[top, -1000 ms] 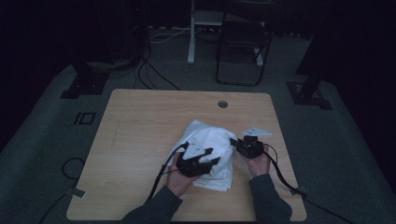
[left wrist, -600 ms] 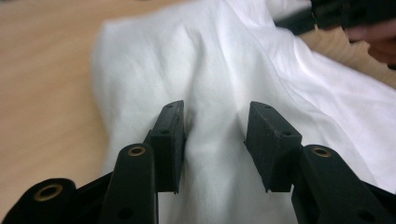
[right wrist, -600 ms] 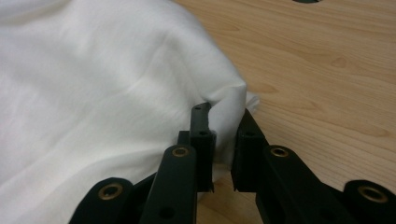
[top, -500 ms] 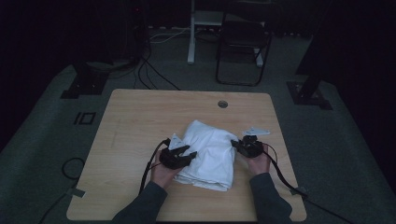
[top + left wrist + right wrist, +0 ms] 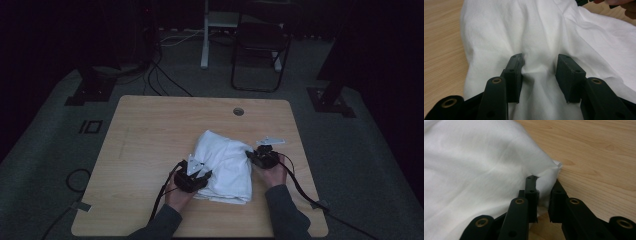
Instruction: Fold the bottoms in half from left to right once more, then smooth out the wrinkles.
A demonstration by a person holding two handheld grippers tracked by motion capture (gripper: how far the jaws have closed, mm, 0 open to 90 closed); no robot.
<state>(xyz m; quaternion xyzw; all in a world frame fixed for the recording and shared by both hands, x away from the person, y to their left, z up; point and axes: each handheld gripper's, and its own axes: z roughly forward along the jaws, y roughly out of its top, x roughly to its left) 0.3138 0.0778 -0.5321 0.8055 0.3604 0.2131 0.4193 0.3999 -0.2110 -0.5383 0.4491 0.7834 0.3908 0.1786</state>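
A crumpled white cloth (image 5: pixel 225 160) lies on the wooden table (image 5: pixel 150 135), right of centre and toward the near edge. My left gripper (image 5: pixel 201 173) is at the cloth's near left side; in the left gripper view (image 5: pixel 539 67) a bunched fold of the cloth (image 5: pixel 536 32) sits pinched between its jaws. My right gripper (image 5: pixel 253 156) is at the cloth's right edge. In the right gripper view (image 5: pixel 544 192) its jaws stand close together, with a corner of the cloth (image 5: pixel 481 170) clamped between them. A hand holds each gripper.
A round cable hole (image 5: pixel 238 111) is in the table's far edge. Cables trail from both grippers over the near edge. A black chair (image 5: pixel 260 45) and a white stand (image 5: pixel 206 35) are on the dark floor beyond the table.
My left hand has come down and to the left, from above the cloth's middle to its near left side. The cloth has settled flatter. The right hand has stayed in place.
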